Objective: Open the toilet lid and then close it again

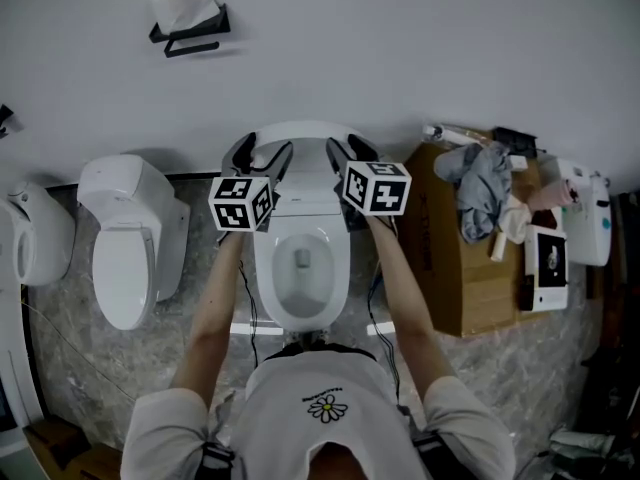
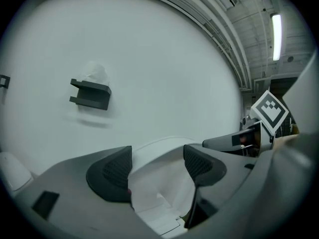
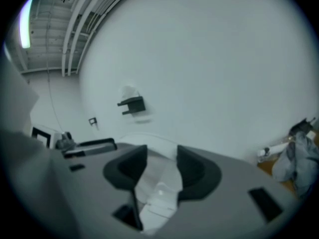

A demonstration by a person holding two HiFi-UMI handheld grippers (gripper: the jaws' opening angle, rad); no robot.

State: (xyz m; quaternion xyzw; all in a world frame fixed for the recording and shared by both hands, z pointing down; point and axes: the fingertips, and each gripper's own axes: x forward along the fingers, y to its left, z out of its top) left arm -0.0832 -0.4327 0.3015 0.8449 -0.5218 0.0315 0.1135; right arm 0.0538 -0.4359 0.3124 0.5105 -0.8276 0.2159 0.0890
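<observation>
Standing upright against the wall (image 1: 420, 48), the toilet lid (image 1: 303, 153) is already open; the bowl (image 1: 300, 268) below it is exposed, so by my read the opening half is done and the closing half is not yet started.

Left gripper (image 1: 262, 154): jaws spread apart, nothing clamped. Its own view shows the lid's white inner face past and between the pads, with no pad pressing on it.

Right gripper (image 1: 350, 153): same, jaws wide with nothing pinched, the lid and hinge area showing through the gap.

Key relation: the lid lies straight ahead of both grippers, between them and the wall. Its top edge runs left to right across the head view. The left gripper sits at the lid's left upper part, the right gripper at its right upper part. Both look about equally near, neither clearly closer. Contact with the rim I cannot confirm.

Likely next: hook or nudge the top edge and bring it toward the person, down onto the bowl. Risk: the lid drops and slams.
</observation>
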